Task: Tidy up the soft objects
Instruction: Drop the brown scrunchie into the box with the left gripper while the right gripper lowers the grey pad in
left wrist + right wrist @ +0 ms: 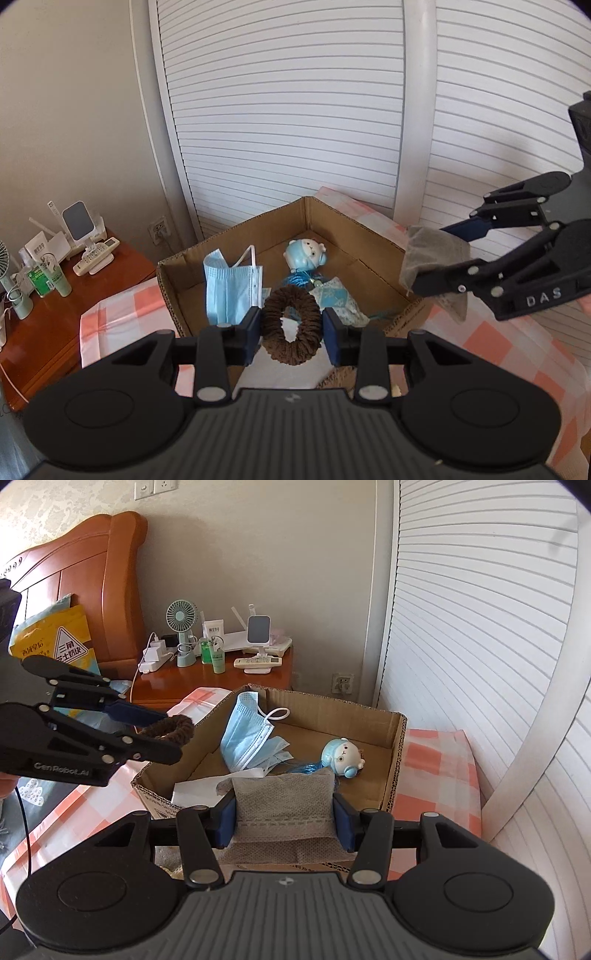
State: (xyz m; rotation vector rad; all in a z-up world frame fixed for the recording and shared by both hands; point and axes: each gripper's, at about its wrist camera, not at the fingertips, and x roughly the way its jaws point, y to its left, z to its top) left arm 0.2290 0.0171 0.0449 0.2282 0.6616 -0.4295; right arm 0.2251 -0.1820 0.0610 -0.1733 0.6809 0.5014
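My left gripper [291,330] is shut on a fuzzy brown scrunchie [291,325], held over the near edge of an open cardboard box [332,218]. Inside the box lie a blue face mask [231,291], a small blue-and-white plush doll [306,254] and a pale patterned pouch [338,301]. My right gripper [284,821] is shut on a folded grey cloth [284,805] just before the box [397,753]. The left wrist view shows the right gripper [436,266] with the cloth [432,253] at the box's right wall. The right wrist view shows the left gripper [162,731] with the scrunchie [171,730] at the box's left.
The box rests on a bed with a pink-and-white checked sheet [517,354]. A wooden nightstand [207,681] to the left carries a small fan [183,618], bottles, chargers and a remote. White louvred doors [295,110] stand behind the box. A yellow bag [59,638] leans on the headboard.
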